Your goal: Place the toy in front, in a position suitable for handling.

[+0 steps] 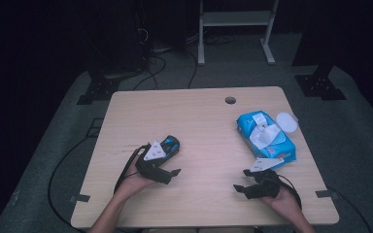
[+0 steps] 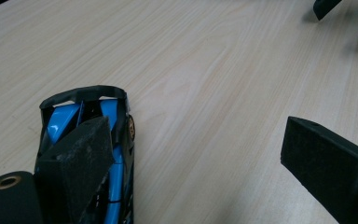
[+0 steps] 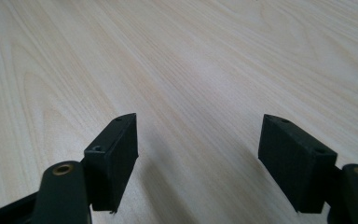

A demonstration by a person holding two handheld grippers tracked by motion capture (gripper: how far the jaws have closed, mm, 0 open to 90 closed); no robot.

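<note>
Nearest to the camera in the high view we see the person's two forearms, which come in from the bottom edge, and each hand holds a black two-jaw tool above the light wooden bench (image 1: 199,126). The left tool (image 1: 174,171) rests at the left part of the bench, with its jaws spread wide apart and holding nothing. Just beside it lies a small blue and black toy racing car (image 1: 171,144), touching the bench top. In the left gripper view one jaw stands directly over the side of the toy racing car (image 2: 65,119), in front of it, while the other jaw is well apart on the bare wood, so the car is beside the opening and not between the jaws; we cannot tell if the near jaw touches it. The right tool (image 1: 240,182) is at the right part of the bench near the front edge, and in the right gripper view its jaws (image 3: 198,154) are also wide apart, with bare wood grain between them. Behind the right tool lies a blue soft pack of wet wipes (image 1: 267,138) with its white round lid (image 1: 286,121) flipped to the side and a white wipe sticking out.
</note>
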